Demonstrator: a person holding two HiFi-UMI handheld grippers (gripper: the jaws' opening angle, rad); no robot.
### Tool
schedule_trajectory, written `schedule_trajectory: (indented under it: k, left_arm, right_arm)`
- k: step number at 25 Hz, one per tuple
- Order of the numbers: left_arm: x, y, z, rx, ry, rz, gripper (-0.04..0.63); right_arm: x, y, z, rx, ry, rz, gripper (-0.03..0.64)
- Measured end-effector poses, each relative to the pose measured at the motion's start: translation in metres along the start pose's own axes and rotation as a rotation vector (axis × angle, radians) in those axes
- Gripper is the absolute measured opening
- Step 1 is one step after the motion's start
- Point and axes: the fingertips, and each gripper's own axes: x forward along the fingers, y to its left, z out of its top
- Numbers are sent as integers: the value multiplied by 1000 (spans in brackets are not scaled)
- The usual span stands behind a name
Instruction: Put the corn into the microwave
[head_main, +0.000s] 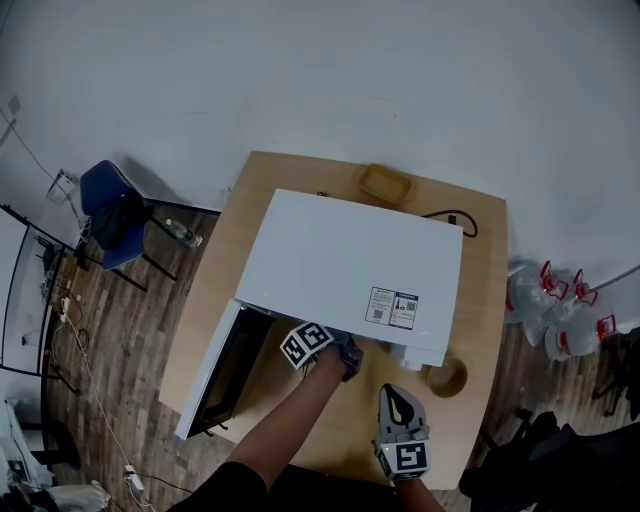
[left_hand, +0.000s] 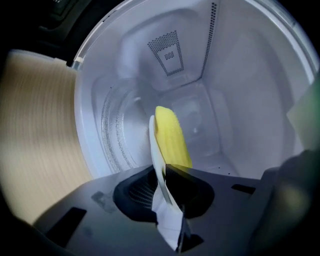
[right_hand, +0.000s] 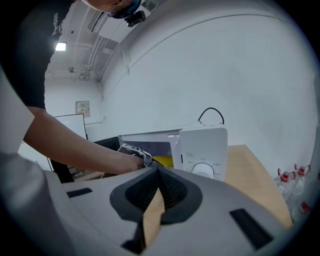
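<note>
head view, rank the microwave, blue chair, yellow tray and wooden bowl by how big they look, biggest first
1. microwave
2. blue chair, though it stands lower, farther from the camera
3. yellow tray and wooden bowl: too alike to rank

You had the yellow corn (left_hand: 172, 137) tilted nearly upright inside the white microwave (head_main: 350, 265), above its glass turntable (left_hand: 117, 130). Its lower end was apparently pinched in your left gripper (left_hand: 162, 167). The microwave's door (head_main: 215, 385) stood swung open to the left.
</note>
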Motion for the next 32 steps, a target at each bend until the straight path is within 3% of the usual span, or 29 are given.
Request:
schedule_trajectory:
  k: [6, 13, 17, 26, 32]
  left_arm:
    - [-4, -7, 1, 221, -31, 37, 47]
    - [0, -3, 8, 536, -44, 132, 159]
    - [0, -7, 5, 693, -32, 140, 173]
    - [-2, -1, 6, 931, -39, 216, 222]
    - [-4, -3, 6, 906, -74, 201, 243]
  right_arm:
    - [-3, 3, 1, -13, 18, -2, 58]
    - [-8, 10, -2, -11, 6, 15, 58]
    - [-10, 11, -7, -7, 3, 18, 58]
    - [-10, 9, -6, -7, 13, 11, 58]
    - [-15, 4, -7, 7, 38, -7, 58]
